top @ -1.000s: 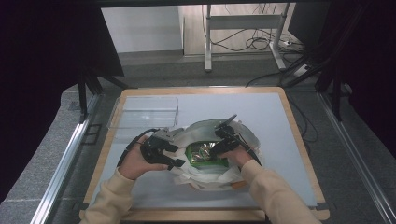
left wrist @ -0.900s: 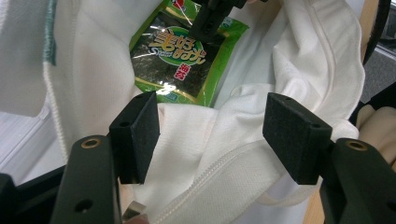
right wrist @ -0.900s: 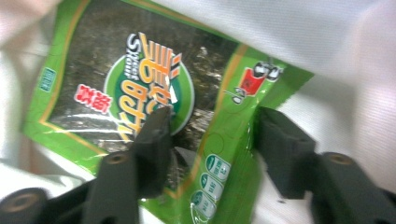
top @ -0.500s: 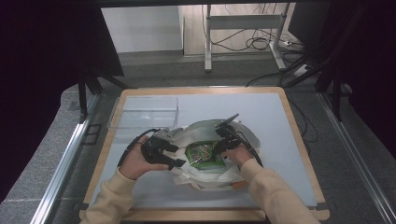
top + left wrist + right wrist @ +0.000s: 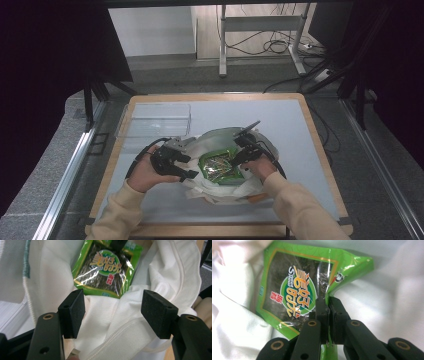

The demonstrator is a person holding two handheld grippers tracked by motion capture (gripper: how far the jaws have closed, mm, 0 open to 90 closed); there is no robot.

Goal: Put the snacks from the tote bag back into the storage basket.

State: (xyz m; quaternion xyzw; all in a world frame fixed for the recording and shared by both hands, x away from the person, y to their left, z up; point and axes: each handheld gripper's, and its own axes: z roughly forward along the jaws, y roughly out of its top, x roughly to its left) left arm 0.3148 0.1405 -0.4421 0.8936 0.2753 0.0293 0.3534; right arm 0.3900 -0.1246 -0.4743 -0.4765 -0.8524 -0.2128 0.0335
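The right gripper has just been closing and is pinching the seaweed packet inside the white bag; the left gripper, spread, is seemingly holding the bag's rim open near the table's front edge; lifting out remains.

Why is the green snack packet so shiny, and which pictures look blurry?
In the left gripper view, glare streaks cross the green packet and the near black pads blur. In the right gripper view, the foil glints where the right hand-held gripper pinches it; the white bag looks soft. In the high view, the room around the table is dark.
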